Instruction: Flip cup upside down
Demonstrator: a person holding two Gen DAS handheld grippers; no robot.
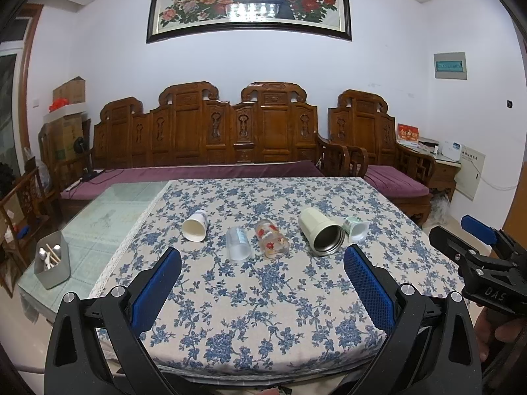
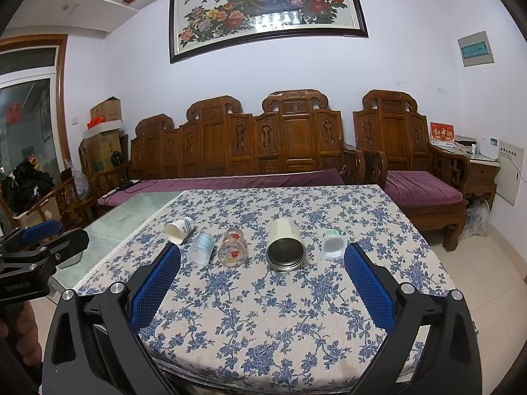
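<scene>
Several cups lie on their sides in a row on the blue-flowered tablecloth (image 1: pixel 250 299), mouths toward me: a white paper cup (image 1: pixel 195 225) (image 2: pixel 179 229), a frosted plastic cup (image 1: pixel 238 243) (image 2: pixel 201 248), a glass with red flowers (image 1: pixel 271 239) (image 2: pixel 233 247), a cream steel-lined tumbler (image 1: pixel 321 235) (image 2: pixel 286 245), and a small green-white yogurt cup (image 1: pixel 355 228) (image 2: pixel 333 244). My left gripper (image 1: pixel 262 268) is open and empty, above the near table edge, short of the cups. My right gripper (image 2: pixel 262 265) is open and empty, likewise short of them.
A grey bin (image 1: pixel 52 265) with sticks stands on the glass tabletop (image 1: pixel 108 217) left of the cloth. A carved wooden sofa (image 1: pixel 210 138) with purple cushions stands behind the table. The right gripper shows at the left wrist view's right edge (image 1: pixel 477 247).
</scene>
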